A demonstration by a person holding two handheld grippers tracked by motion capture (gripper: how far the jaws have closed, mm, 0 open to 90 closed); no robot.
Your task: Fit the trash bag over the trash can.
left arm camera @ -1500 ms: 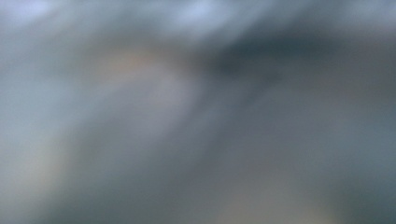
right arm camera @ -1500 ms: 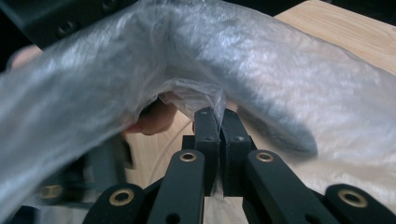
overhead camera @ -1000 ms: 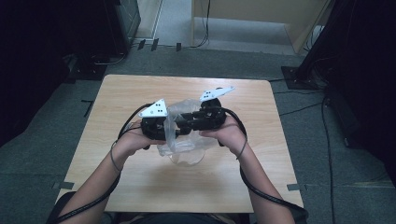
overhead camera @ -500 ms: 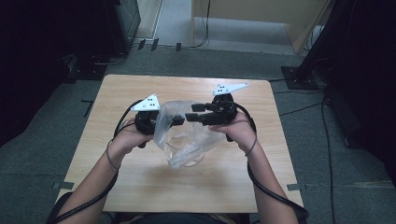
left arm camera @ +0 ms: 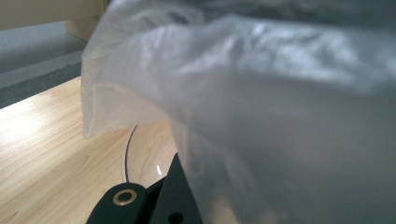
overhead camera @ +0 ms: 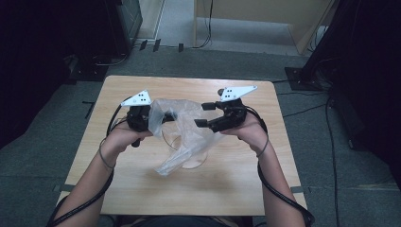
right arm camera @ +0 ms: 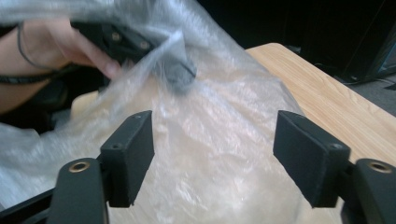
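Note:
A clear plastic bag (overhead camera: 182, 130) hangs over the middle of the wooden table (overhead camera: 142, 189), above a clear round dish (overhead camera: 191, 161). My left gripper (overhead camera: 163, 118) is shut on the bag's upper left edge; its jaws have just been closing. In the left gripper view the bag (left arm camera: 261, 93) drapes over the closed jaws, with the dish rim (left arm camera: 127, 149) behind. My right gripper (overhead camera: 204, 115) stands open just right of the bag, its jaws having just been opening. In the right gripper view the bag (right arm camera: 210, 130) lies beyond the spread pads (right arm camera: 133, 149), untouched, with the left gripper (right arm camera: 163, 60) pinching it farther off.
The table's right part (right arm camera: 303, 79) and front are bare wood. Dark equipment stands on the floor at the left (overhead camera: 123, 23) and right (overhead camera: 340, 56), and a pale wooden cabinet (overhead camera: 255, 14) behind. Cables trail from both grippers past my forearms.
The hands have drawn apart. The left jaws closed on the bag and the right jaws let go and opened. The bag now hangs from the left gripper alone.

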